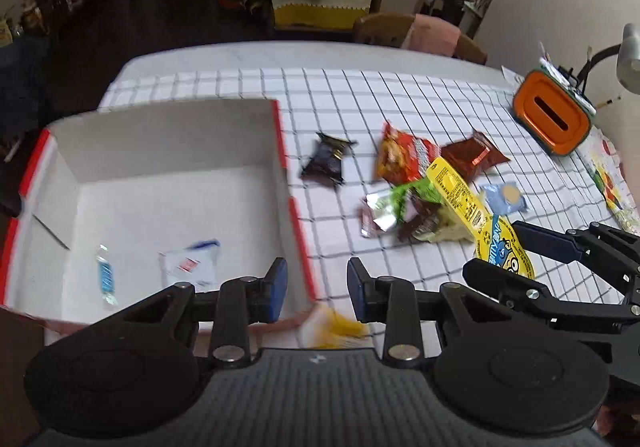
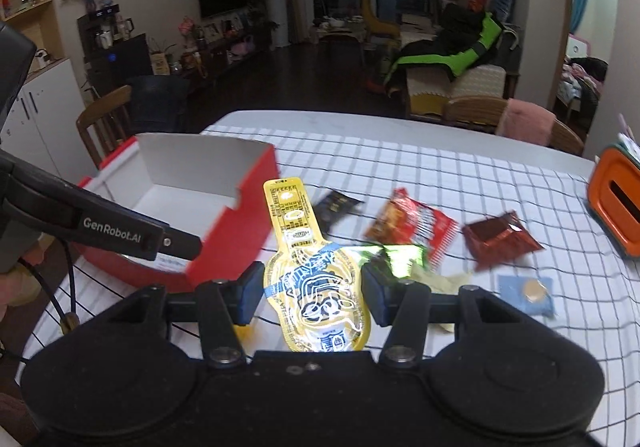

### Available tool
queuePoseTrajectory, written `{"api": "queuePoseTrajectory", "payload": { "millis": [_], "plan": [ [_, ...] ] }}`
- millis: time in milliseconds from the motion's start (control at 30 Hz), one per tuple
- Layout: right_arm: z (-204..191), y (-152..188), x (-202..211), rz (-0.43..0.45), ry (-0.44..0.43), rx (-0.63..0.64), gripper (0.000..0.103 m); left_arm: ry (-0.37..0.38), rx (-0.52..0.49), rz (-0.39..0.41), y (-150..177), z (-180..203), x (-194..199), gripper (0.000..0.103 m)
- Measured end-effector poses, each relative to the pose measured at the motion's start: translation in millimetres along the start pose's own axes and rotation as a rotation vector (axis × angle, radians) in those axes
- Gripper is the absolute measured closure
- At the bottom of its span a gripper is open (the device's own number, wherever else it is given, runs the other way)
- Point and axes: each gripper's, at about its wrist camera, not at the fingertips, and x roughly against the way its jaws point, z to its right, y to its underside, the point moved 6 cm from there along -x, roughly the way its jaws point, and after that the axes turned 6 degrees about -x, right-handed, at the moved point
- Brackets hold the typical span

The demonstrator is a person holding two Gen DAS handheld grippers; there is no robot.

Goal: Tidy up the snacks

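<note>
My right gripper clamps the yellow pouch, raised above the checked tablecloth right of the red box. Left gripper parted, empty (small yellow wrapper blurred below).

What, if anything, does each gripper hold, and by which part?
The right gripper holds the yellow pouch by its wide lower body, neck pointing away. The left gripper holds nothing.
</note>
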Motion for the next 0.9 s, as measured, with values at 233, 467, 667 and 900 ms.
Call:
{"api": "queuePoseTrajectory", "payload": {
  "millis": [233,467,667,900],
  "plan": [
    [-3.2,-13.5,-6.0,0.030,0.047,-0.014,0.052,0.003,-0.113,-0.024,17.0,-10.7,1.8,0.072],
    [36.9,9.3,-0.8,-0.016,0.101,-0.072,0.052,0.116,-0.242,-0.113,45.6,39.1,-25.1,0.072],
    [67.2,40.3,1.2,-0.080,0.114,-0.115,0.052,0.141,-0.264,-0.229,69.7,75.7,-62.4,0.070],
    [95.7,58.6,0.6,-0.122,0.086,-0.130,0.052,0.133,-0.178,-0.266,78.7,97.0,-90.3,0.041]
  ]
}}
